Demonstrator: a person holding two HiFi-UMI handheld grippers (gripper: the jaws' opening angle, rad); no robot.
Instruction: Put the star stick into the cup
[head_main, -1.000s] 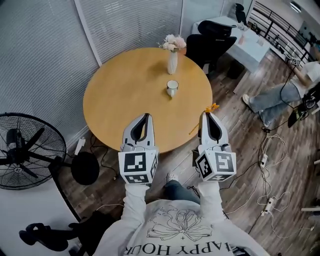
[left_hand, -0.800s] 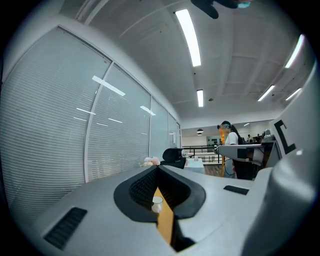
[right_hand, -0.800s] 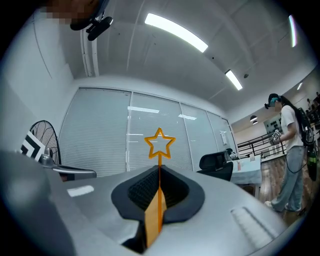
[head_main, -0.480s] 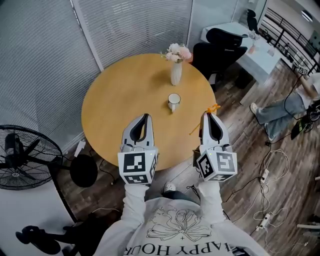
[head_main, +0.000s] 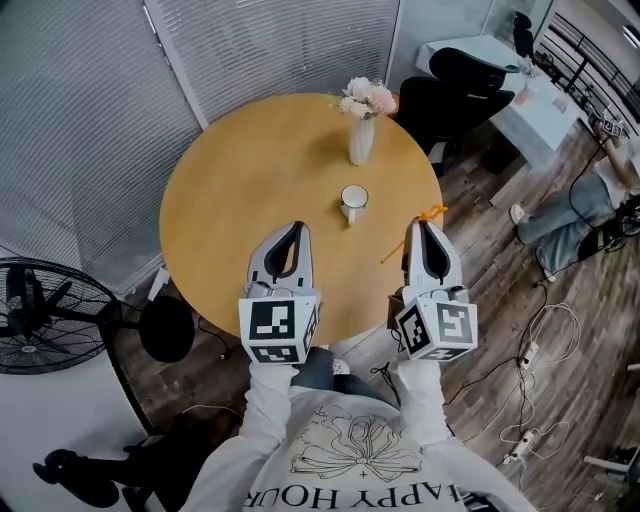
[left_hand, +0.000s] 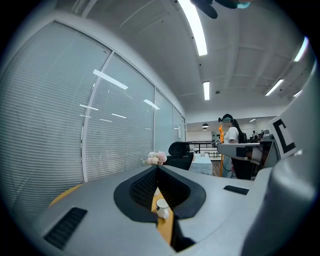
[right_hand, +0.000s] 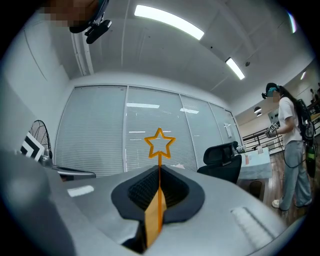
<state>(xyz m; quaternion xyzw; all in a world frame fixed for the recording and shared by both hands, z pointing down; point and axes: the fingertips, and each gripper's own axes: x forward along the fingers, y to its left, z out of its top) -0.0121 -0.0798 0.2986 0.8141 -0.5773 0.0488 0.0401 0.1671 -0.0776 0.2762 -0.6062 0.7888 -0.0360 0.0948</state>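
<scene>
Flower vase (head_main: 361, 141) stands on round table (head_main: 235, 190).

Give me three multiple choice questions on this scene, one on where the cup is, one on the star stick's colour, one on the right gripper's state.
1. Where is the cup?
A. on the table, nearer the person than the vase
B. behind the vase
C. at the table's left edge
2. What colour is the star stick?
A. blue
B. orange
C. white
3. How is the right gripper?
A. open, empty
B. shut on the cup
C. shut on the star stick
1 A: the head view shows it mid-table, before the vase.
2 B: stem and star are orange.
3 C: its jaws pinch the stem.
</scene>
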